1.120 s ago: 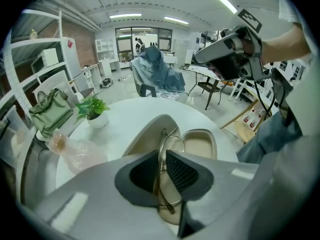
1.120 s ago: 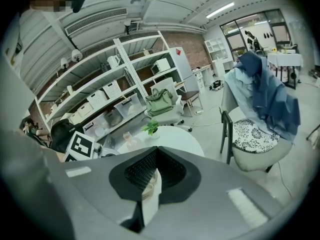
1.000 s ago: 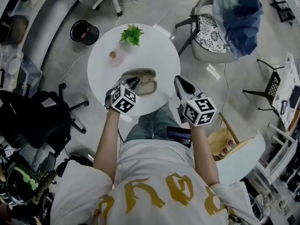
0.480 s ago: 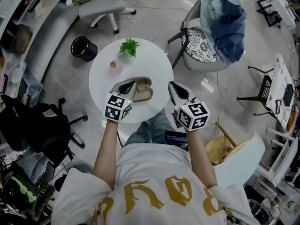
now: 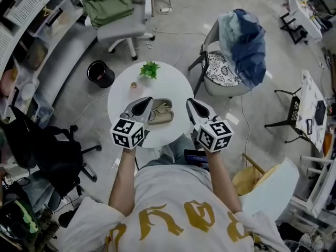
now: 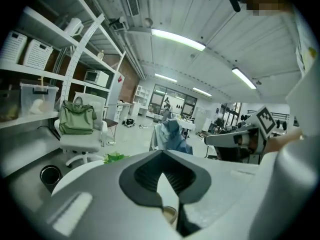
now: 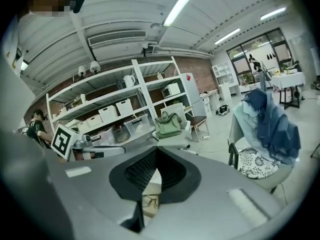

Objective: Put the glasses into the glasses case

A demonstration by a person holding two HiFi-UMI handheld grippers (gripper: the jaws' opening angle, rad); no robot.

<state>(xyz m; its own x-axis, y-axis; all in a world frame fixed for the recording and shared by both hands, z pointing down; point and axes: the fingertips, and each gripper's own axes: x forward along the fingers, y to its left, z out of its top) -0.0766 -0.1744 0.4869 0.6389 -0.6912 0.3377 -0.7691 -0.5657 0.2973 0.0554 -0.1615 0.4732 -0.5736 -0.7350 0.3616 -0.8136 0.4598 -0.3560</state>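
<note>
An open tan glasses case point(image 5: 166, 117) lies on the round white table point(image 5: 176, 88), with the thin-rimmed glasses point(image 5: 164, 108) resting inside it. In the right gripper view the glasses point(image 7: 148, 201) show through the gap under the jaws. My left gripper point(image 5: 146, 102) hovers over the case's left end, jaws shut and empty. My right gripper point(image 5: 190, 103) hangs just right of the case, also shut on nothing. Both are held well above the table top. In the left gripper view, only a bit of the case rim point(image 6: 170, 214) shows below the jaws.
A small green plant point(image 5: 149, 70) and a little pink jar point(image 5: 134, 84) stand at the table's far side. A black bin point(image 5: 100, 73) sits on the floor to the left. A chair piled with blue clothes point(image 5: 240, 38) is at the right, and an office chair with a green bag point(image 5: 111, 5) at the back.
Both grippers have risen away from the case, and the left one no longer reaches into it. The view has pulled back, so the table looks smaller.
</note>
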